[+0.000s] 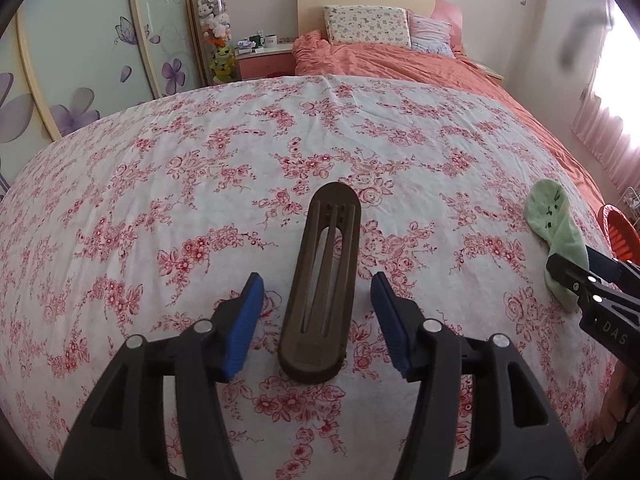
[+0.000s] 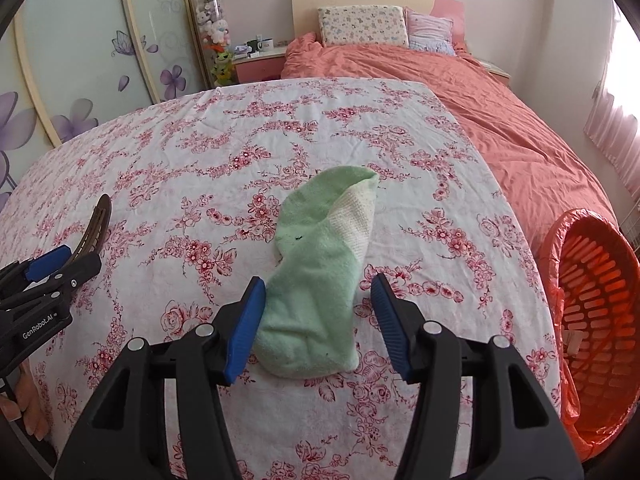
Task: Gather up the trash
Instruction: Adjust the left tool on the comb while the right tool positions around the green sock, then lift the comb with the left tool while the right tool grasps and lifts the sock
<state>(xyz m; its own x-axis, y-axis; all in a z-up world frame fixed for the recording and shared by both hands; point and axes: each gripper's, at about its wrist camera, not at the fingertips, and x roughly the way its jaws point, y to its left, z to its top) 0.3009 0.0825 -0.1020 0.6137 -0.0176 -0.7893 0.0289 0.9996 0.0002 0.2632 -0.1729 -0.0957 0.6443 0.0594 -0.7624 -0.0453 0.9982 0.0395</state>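
Jaws of left gripper (image 1: pixel 318 322) stand apart, pads clear of the brown slotted piece (image 1: pixel 322 280) lying lengthwise between them on the floral sheet (image 1: pixel 200 152). Right gripper (image 2: pixel 318 322): jaws apart, straddling the green sock's (image 2: pixel 316 276) cuff end; left pad touches its edge, right pad clear. Orange basket (image 2: pixel 600 304) at right.

Floral bedsheet (image 1: pixel 200 152): thin cotton-like cloth, matt, faintly creased. On it, the brown comb-like piece (image 1: pixel 320 280) looks like hard moulded plastic, matt, ribbed at its near end. Right of that piece, the green sock (image 2: pixel 316 280) is fluffy terry cloth with a coarser waffle-knit cream patch. Beyond the sock, the orange basket (image 2: pixel 600 300) is slotted plastic under a glossy, crinkled film liner.
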